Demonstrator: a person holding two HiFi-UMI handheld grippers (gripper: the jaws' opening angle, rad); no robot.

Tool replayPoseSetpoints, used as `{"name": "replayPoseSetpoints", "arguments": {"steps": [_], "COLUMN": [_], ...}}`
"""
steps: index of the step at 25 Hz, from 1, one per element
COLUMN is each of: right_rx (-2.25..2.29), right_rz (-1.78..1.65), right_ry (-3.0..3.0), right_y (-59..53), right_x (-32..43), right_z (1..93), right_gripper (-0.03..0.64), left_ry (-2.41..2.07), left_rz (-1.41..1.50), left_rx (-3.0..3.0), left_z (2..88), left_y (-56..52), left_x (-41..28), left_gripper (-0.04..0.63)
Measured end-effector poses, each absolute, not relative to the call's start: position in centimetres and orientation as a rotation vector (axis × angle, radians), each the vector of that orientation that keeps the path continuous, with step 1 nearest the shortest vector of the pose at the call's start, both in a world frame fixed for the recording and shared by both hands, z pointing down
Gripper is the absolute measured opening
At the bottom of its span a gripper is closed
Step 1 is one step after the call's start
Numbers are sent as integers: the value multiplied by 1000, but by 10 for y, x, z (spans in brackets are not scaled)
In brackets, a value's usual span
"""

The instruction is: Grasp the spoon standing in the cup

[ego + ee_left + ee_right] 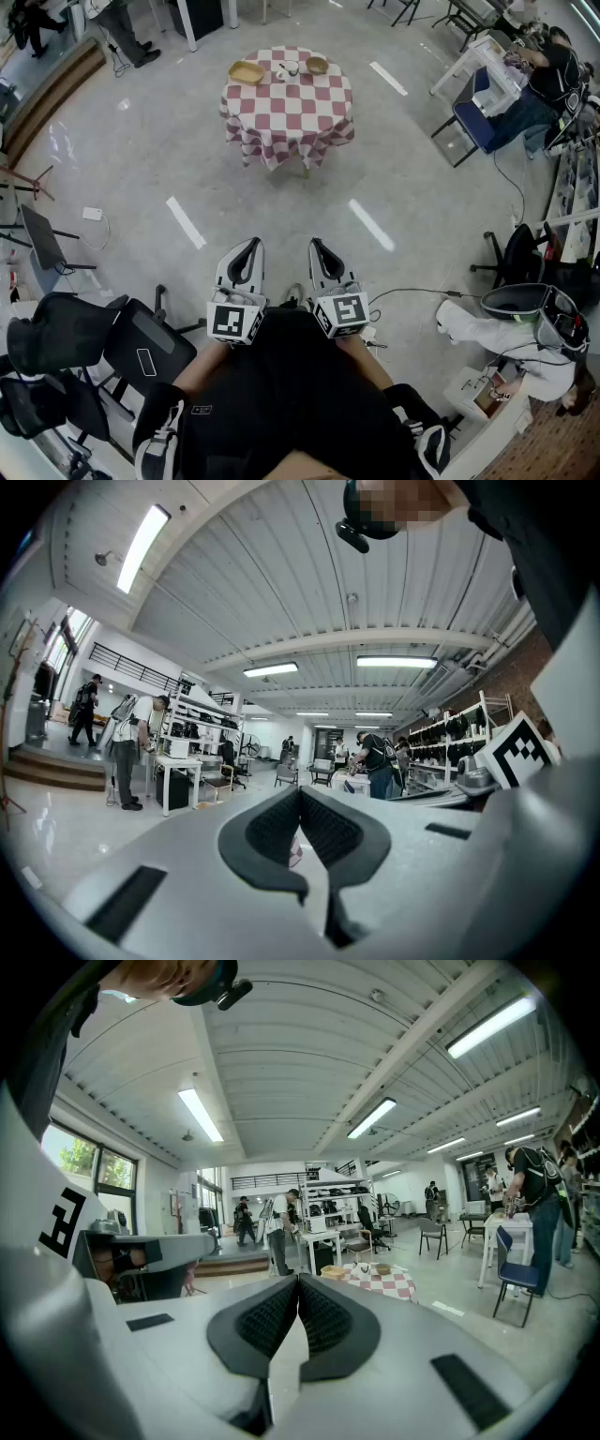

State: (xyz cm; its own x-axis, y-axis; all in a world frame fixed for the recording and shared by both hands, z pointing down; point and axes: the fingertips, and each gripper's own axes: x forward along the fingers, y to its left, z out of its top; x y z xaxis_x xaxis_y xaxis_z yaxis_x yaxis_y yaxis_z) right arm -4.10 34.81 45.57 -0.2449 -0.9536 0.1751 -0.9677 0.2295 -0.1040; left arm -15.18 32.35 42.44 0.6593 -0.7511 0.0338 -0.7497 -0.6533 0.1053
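Cup (289, 69) sat on the desk (291, 117), top centre of head view, well apart from both claws; spoon too small to resolve. Likely light, stiff, slippery: pinch the handle above the rim. Your left claw (249, 246) and right claw (317, 246) were closed, empty.

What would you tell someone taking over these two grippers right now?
Left gripper: shut, empty, held near the body.
Right gripper: the same.
The round table with a red-and-white checked cloth stands far ahead; on it a small pale cup sits between a tan woven basket and a small brown bowl. The spoon is too small to make out.
Done: nothing. Left: walk up, open a gripper, grasp the spoon.
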Motion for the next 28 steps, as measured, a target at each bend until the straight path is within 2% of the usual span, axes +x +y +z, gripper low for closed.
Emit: {"name": "replayPoseSetpoints", "arguments": {"steps": [14,28], "right_rx": [1892,1864], "right_rz": [279,295], "right_ry": [-2426,-2457], "right_y": [351,359], "right_x": [-33,6], "right_z": [453,461], "right_gripper": [26,28], "left_ry": [-1259,-1272], "left_rz": [-12,-4], "left_rx": [2751,2746], "left_z": [428,426], "left_y": [327,335], "left_x": [-145,-105], "left_gripper": [9,9]}}
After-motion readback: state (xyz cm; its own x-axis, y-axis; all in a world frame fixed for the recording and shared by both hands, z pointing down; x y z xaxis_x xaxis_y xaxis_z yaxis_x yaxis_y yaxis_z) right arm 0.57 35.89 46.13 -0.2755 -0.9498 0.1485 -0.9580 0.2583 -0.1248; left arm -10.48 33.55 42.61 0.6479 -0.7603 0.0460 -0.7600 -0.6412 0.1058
